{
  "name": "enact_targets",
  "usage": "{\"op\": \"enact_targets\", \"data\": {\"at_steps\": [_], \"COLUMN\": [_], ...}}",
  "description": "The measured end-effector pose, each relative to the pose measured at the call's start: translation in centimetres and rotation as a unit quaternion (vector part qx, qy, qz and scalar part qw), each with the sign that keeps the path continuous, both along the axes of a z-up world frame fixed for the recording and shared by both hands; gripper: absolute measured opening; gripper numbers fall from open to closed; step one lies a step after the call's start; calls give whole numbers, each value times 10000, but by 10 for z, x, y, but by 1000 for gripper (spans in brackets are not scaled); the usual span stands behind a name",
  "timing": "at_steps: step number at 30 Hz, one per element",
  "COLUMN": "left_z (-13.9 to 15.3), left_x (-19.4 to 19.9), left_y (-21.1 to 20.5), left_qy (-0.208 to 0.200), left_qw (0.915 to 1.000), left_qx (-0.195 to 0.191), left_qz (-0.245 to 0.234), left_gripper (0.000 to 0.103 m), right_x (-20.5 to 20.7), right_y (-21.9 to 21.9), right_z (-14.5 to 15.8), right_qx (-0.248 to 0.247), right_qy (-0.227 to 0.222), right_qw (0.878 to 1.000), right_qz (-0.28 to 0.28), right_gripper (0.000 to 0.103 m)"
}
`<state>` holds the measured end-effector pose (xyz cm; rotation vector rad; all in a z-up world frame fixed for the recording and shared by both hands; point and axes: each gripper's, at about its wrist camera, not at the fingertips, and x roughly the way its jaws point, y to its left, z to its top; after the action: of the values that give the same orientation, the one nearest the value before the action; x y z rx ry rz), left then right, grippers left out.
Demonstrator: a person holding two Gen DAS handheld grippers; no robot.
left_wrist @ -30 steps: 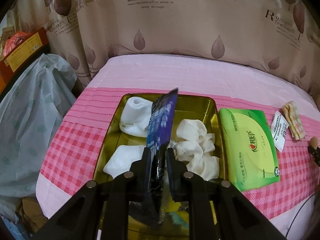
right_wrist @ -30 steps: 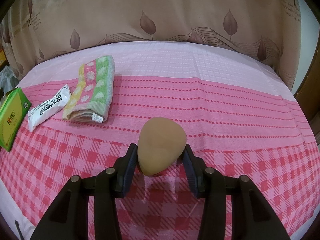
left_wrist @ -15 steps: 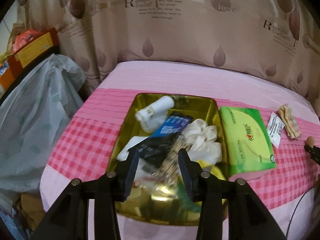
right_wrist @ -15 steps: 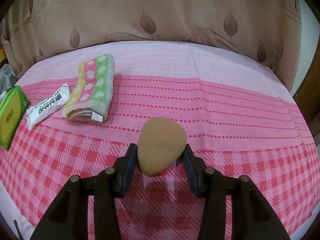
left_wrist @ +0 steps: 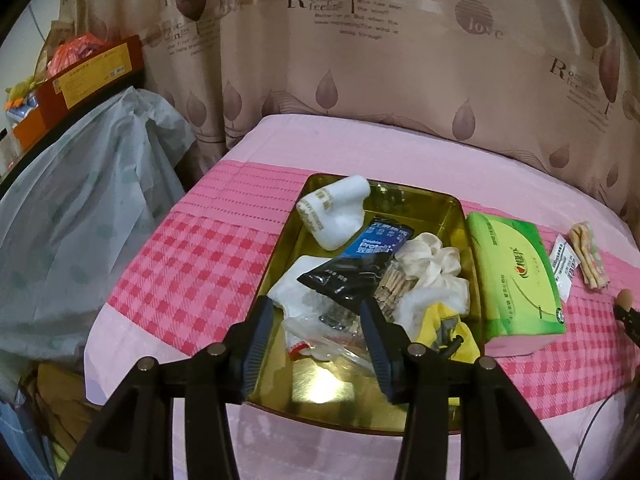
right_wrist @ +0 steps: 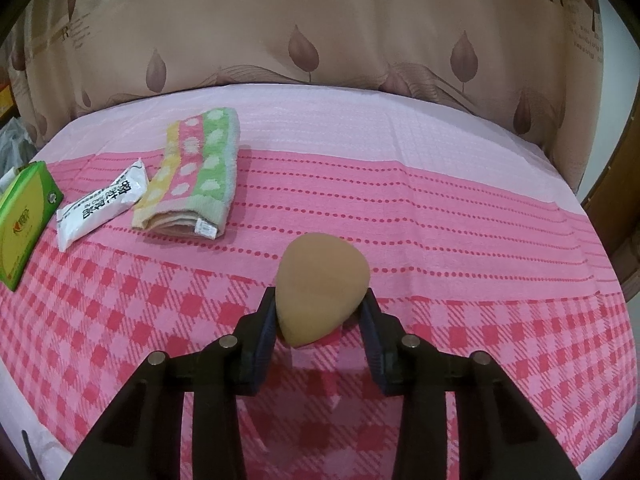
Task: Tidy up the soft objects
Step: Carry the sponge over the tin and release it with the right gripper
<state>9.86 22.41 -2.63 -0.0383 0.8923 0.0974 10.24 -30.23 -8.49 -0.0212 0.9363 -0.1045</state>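
Right tongs [right_wrist: 320,312] clench a tan, egg-shaped sponge [right_wrist: 323,288], their jaws having just closed further onto it. The sponge sits between the pads with its narrow end toward the camera and its rounded end pointing away, over the pink checked bed [right_wrist: 460,240]. Whether it still rests on the cover or is just clear of it cannot be told.

Left tongs [left_wrist: 316,328] hang released over the near half of the gold tin [left_wrist: 468,232], jaws having just been opening, with nothing pressed between the pads. Beneath them in the tin lie a black-and-blue sachet [left_wrist: 360,264], a white sock [left_wrist: 334,214], a cream scrunchie [left_wrist: 432,264] and clear plastic.

The coming move, by the look of it, turns on one relation: the tin lies to the left of the right tongs, beyond the striped towel [right_wrist: 196,176], the white packet [right_wrist: 100,204] and the green tissue pack [right_wrist: 24,216], which sits just beside the tin's right wall. In the left view the sponge shows at the far right edge, well apart from the tin. The right hand already grips the sponge and would have to cross those three things. The towel's long axis runs away from the camera, its folded end nearest.
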Motion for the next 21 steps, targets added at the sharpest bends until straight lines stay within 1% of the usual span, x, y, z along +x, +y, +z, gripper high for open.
{"op": "enact_targets", "data": {"at_steps": [4, 6, 10, 14, 17, 21], "left_z": [2, 4, 5, 6, 7, 8], "left_x": [-2, -3, -4, -7, -11, -18], "left_y": [6, 11, 24, 40, 55, 70], "left_qy": [-49, -93, -98, -112, -147, -204], "left_qw": [9999, 9996, 9983, 9956, 9912, 9850], "left_qx": [-37, -42, -175, -277, -330, -284], "left_qz": [147, 274, 541, 893, 1277, 1689], "left_gripper": [46, 47, 47, 47, 47, 47], "right_x": [-6, -8, -4, 2, 8, 15], "right_y": [11, 19, 43, 79, 114, 170], "right_z": [5, 12, 29, 46, 61, 80], "right_qx": [44, 80, 227, 476, 594, 779], "right_qy": [-105, -184, -322, -435, -518, -603], "right_qw": [9999, 9998, 9989, 9959, 9918, 9818], "right_qz": [-4, 49, 259, 633, 1005, 1621], "right_gripper": [36, 36, 36, 36, 36, 36]}}
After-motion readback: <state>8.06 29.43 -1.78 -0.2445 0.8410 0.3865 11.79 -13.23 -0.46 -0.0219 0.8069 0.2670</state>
